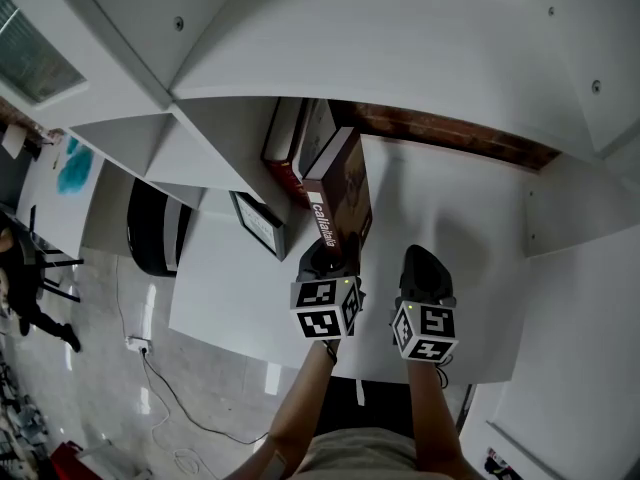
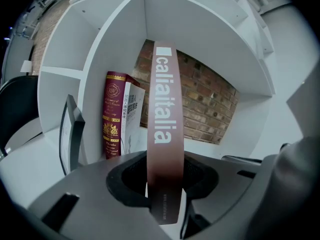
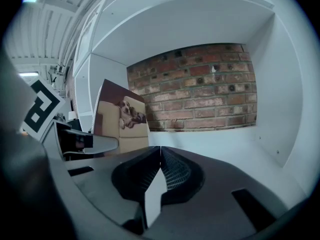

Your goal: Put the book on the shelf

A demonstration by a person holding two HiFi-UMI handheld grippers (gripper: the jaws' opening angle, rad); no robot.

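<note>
— Presently, item one: how is the brown book (image 1: pixel 340 193) entered?
— It is entered as inside the open compartment of the white shelf (image 1: pixel 450 228). It is stood upright with a lean to the left, toward the red book (image 1: pixel 283 163) and the pale book (image 2: pixel 132 119) kept at the compartment's left wall. Its spine is clamped between the jaws of the left gripper (image 1: pixel 335 246). Whether its foot is borne by the board cannot be told.
— Item two, the right gripper (image 1: pixel 425 268)?
— It is listed as empty, with its jaws pressed together at the tips. It is held over the board near the front edge, just beside the left one.
— Progress?
— The task is judged nearly complete, since the book is set among the others, by the look of it. Two steps are left: the jaws are to be opened and the gripper drawn back. The lean may need to be squared first.
— Surface and room?
— The shelf boards are recorded as white and smooth, and bare to the right of the books. A brick wall (image 1: pixel 450 133) is seen through the open back. A framed picture (image 1: pixel 258 223) is stood in the next compartment to the left. A glossy grey floor (image 1: pixel 120 308) is noted below, with a cable (image 1: pixel 165 388) trailed across it and a person (image 1: pixel 25 288) at the far left.
</note>
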